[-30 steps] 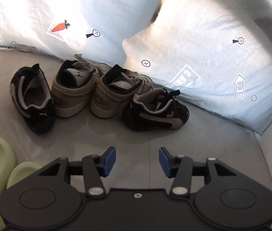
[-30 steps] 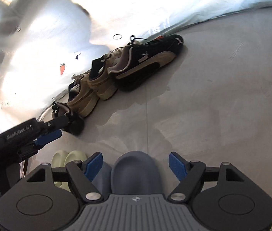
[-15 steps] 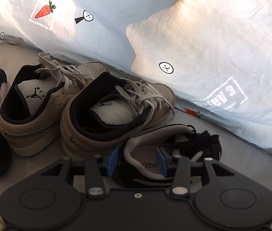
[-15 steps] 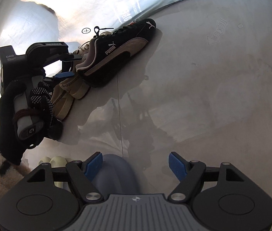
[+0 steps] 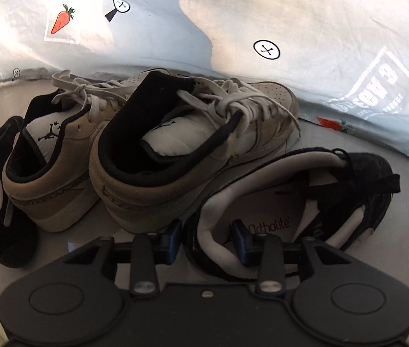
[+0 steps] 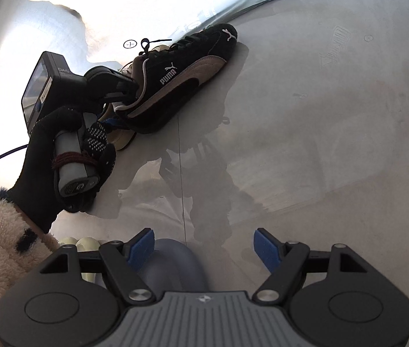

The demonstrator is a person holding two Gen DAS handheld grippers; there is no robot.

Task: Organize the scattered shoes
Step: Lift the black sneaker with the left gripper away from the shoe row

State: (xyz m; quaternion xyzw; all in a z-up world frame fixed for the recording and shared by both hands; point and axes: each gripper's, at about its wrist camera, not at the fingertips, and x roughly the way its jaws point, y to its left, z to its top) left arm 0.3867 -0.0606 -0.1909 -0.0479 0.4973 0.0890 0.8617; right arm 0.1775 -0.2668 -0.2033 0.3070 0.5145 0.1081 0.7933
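Left claw (image 5: 205, 238) at black shoe (image 5: 305, 202) heel collar
Jaws just narrowed astride the collar, one pad inside; contact can't be confirmed. Shoe lies beside tan sneakers (image 5: 175, 150) on the floor. Right claw (image 6: 204, 250) held wide, empty.

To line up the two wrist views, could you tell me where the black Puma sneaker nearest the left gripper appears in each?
Left wrist view: black Puma sneaker lower right, its heel collar between the left gripper pads.
Right wrist view: same sneaker upper centre, side-on, its heel at that gripper.
Shared landmark: the tan sneaker beside it.
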